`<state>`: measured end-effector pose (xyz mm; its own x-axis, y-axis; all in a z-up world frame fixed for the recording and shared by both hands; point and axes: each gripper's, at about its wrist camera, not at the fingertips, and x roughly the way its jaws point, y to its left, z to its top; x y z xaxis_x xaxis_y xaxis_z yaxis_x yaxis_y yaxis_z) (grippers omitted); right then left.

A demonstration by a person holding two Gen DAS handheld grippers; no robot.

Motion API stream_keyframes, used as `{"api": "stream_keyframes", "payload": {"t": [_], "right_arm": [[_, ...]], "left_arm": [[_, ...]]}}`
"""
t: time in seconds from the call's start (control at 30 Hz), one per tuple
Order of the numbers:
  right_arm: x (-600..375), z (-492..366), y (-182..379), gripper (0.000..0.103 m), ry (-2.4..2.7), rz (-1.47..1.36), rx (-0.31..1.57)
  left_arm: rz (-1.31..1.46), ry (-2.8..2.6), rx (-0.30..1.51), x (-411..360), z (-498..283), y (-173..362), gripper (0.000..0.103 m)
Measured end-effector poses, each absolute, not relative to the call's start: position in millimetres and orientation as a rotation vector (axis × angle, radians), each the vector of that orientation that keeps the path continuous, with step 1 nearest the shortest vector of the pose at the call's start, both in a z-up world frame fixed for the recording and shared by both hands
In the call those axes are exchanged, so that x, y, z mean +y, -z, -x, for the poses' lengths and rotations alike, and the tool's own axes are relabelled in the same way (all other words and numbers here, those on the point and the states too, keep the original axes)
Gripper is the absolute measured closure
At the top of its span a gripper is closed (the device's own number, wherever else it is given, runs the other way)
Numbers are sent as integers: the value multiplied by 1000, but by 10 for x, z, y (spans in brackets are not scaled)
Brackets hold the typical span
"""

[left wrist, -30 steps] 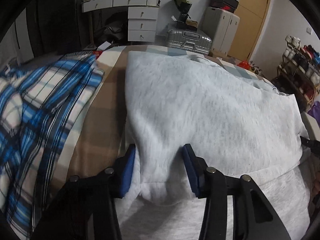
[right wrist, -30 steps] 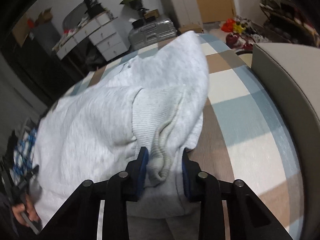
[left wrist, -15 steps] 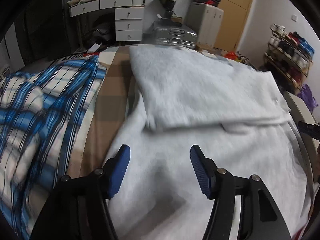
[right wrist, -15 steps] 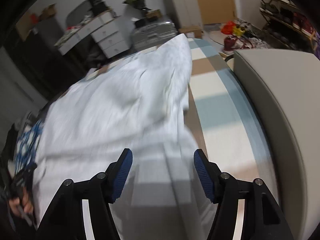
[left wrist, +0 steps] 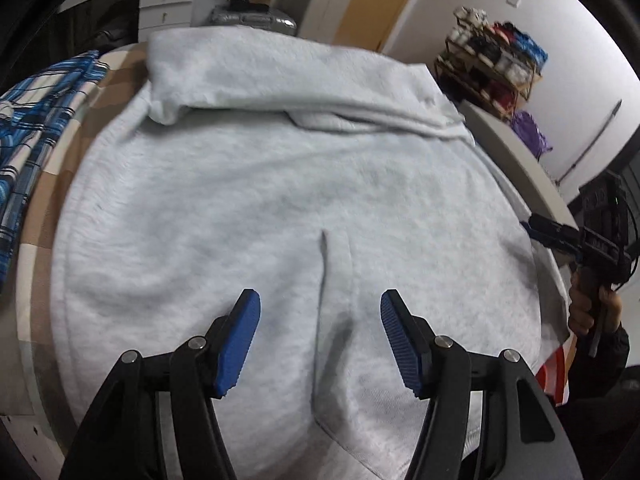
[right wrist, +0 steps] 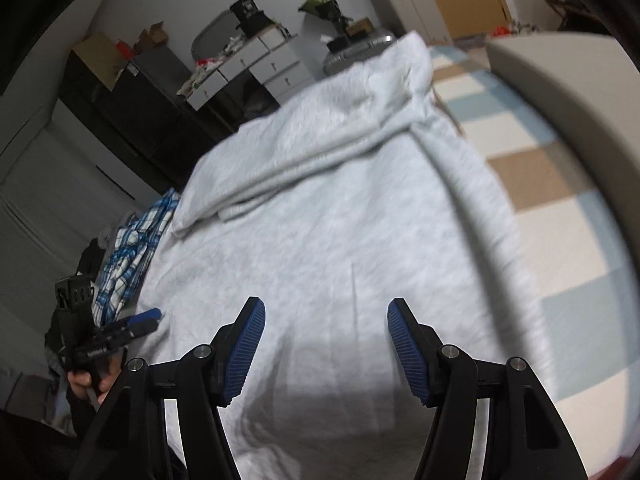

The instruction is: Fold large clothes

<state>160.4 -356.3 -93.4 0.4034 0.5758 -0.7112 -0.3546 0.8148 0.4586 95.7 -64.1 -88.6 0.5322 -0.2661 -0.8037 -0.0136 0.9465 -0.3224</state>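
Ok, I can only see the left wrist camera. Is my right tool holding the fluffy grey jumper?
Observer: No. The right tool is open. Its jaws have just been opening, and nothing is pinched between the blue pads above the pale grey fleece sweatshirt.
Operator: What's next to the jumper on that side?
Observer: Bare checked bed cover, with cream, tan and light blue squares.
Operator: And by the far wall?
Observer: Brown cardboard boxes sitting on a black cabinet.
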Motion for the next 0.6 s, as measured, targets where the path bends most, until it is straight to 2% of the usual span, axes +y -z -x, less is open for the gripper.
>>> {"api": "stream_keyframes", "payload": {"t": [0.13, 0.23, 0.4, 0.6], "right_arm": [[-3521, -1535, 956, 39, -615, -249, 986], [-3474, -1542, 977, 39, -601, -230, 992], [-3430, -1523, 1005, 39, -602, -204, 997], [-3471, -1501, 1014, 39, -613, -207, 996]], "left_arm": [[313, 184, 997, -806, -918, 889, 46], [297, 234, 969, -920, -920, 831, 55], [193, 180, 1011, -1067, -983, 894, 55], [207, 161, 1010, -964, -943, 893, 55]]}}
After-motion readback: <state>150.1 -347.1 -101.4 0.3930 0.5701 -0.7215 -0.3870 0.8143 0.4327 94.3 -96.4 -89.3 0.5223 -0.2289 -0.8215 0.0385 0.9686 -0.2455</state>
